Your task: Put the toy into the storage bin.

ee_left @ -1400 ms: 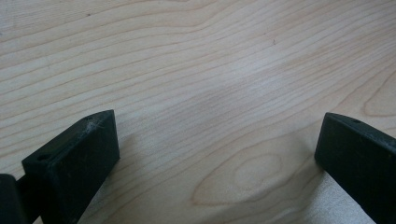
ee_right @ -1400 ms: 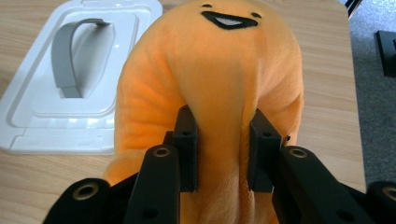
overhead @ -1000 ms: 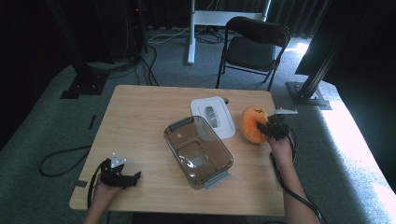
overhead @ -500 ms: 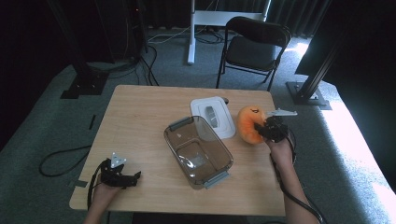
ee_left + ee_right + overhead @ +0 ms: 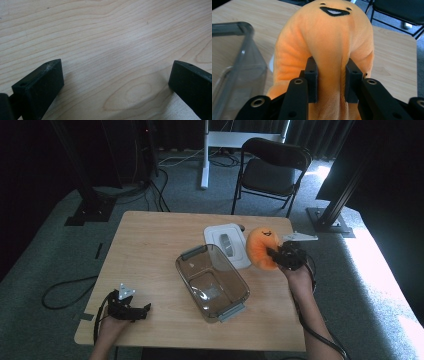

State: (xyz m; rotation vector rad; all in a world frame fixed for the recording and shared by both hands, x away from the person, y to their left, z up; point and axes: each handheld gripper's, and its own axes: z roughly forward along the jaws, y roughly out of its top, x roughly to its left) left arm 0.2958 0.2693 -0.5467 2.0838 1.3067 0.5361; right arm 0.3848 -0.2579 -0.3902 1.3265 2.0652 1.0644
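Note:
An orange plush toy (image 5: 261,247) with a smiling black mouth hangs above the table's right side, over the edge of the white lid (image 5: 227,245). My right gripper (image 5: 274,255) is shut on it; in the right gripper view its pads pinch a fold of the plush toy (image 5: 329,45). A clear plastic container (image 5: 211,281) with grey handles stands open at the table's middle, and its wall (image 5: 242,62) shows at the left of the right gripper view. My left gripper (image 5: 142,311) rests at the near left corner, jaws wide apart over bare wood (image 5: 112,62) with nothing between them.
The wooden table (image 5: 150,245) has free room on its left half. Behind it stand a black folding chair (image 5: 272,172) and a white desk leg (image 5: 205,155). Black stand bases and cables lie on the carpet around.
My right gripper has lifted the plush toy and carried it left, toward the lid and container. The left gripper has not moved.

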